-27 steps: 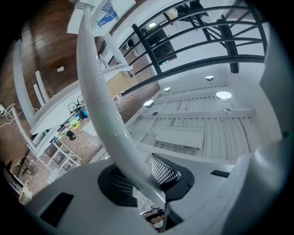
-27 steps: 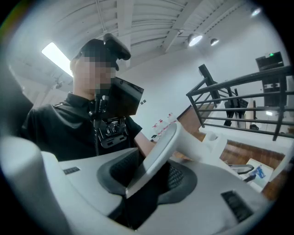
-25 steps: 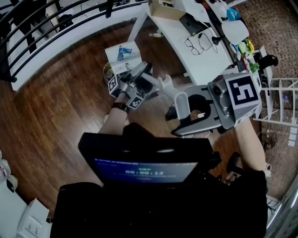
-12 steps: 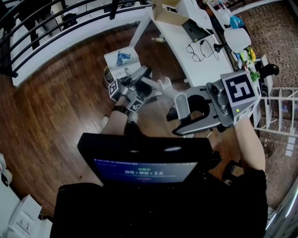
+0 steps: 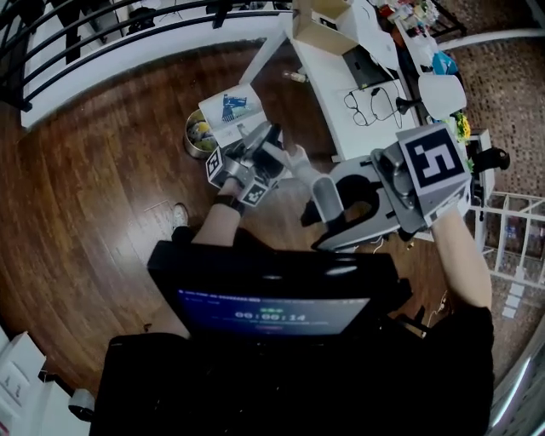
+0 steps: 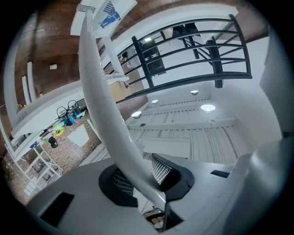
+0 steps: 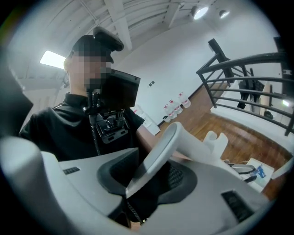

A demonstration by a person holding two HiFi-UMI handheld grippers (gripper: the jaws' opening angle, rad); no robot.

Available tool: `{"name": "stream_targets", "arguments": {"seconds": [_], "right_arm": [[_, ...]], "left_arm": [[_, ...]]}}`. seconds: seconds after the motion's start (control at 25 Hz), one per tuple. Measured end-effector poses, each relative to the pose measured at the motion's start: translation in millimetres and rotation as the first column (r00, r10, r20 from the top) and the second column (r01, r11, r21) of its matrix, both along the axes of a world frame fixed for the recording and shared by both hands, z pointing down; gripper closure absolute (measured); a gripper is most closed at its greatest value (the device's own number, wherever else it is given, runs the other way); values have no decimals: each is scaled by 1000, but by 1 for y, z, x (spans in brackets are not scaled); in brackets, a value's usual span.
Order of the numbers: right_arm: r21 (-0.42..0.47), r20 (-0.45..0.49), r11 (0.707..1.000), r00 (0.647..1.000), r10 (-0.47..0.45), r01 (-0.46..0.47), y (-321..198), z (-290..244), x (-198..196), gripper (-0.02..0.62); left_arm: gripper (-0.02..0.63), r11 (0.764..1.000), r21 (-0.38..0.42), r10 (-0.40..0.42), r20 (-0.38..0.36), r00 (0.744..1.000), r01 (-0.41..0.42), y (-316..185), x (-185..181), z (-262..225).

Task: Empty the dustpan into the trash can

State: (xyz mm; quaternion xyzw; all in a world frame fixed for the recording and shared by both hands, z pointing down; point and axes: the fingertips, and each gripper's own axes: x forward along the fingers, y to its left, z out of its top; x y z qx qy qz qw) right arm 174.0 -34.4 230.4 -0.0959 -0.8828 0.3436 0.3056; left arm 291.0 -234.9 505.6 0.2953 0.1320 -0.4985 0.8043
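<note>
We hold the dustpan [image 5: 230, 109] by its long white handle [image 5: 294, 162] with both claws. The left claw [image 5: 262, 146] is clamped on the handle close to the pan. In the left gripper view its mesh pads press both sides of the handle [image 6: 98, 92], which curves up from that claw [image 6: 142, 176] to the pan [image 6: 103, 13] at 11 o'clock. The right claw [image 5: 328, 217] is clamped on the handle's far end, and in the right gripper view the handle [image 7: 158, 153] runs from between that claw's pads [image 7: 147, 176] toward 2 o'clock.

In the head view the pan, white with a blue print, lies at 11 o'clock from the left claw. It overlaps the 1 o'clock rim of the trash can [image 5: 192, 140], which stands on the wood floor [image 5: 102, 196] with yellow bits inside; we cannot tell whether pan and can touch. At 1 o'clock in that view is a white worktop [image 5: 328, 72] carrying a pair of glasses [image 5: 370, 81] and a cardboard box [image 5: 317, 30]. A dark railing [image 5: 85, 30] crosses at 11 o'clock.
</note>
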Motion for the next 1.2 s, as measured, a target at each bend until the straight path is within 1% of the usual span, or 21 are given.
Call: {"name": "stream_targets", "arguments": {"seconds": [0.28,0.52,0.64,0.72,0.8,0.88,0.96,1.04,1.12,1.2], "right_arm": [[-57,-59,993,993,-103,100,0,10,-3,465],[-107,-108,978,976,-191,180,-4,38,-17,465],[-128,-126,968,964,-233,217,-4,40,-21,465],[-142,-138,959,955,-263,244,-1,39,-21,465],[-157,-150,949,943,-296,273,1,39,-21,465],[-174,-157,939,933,-325,298,3,39,-21,465],[-192,-160,928,923,-350,319,5,38,-21,465],[-206,-159,915,911,-380,346,8,37,-20,465],[-219,-161,901,897,-412,374,10,37,-18,465],[-232,-168,888,883,-439,397,11,38,-17,465]], "left_arm": [[525,996,-62,-67,-27,997,66,4,-6,17],[525,989,-100,-113,-57,992,107,0,-16,47],[525,985,-110,-138,-76,987,129,2,-19,47],[525,986,-99,-147,-101,984,137,6,-18,40],[525,979,-127,-174,-104,979,161,4,-18,43],[525,977,-130,-188,-125,974,172,8,-17,38],[525,969,-158,-211,-123,970,191,9,-15,41],[525,965,-163,-227,-135,964,205,12,-14,39],[525,954,-194,-254,-128,959,227,12,-14,44],[525,951,-194,-270,-135,953,242,14,-15,44]]}}
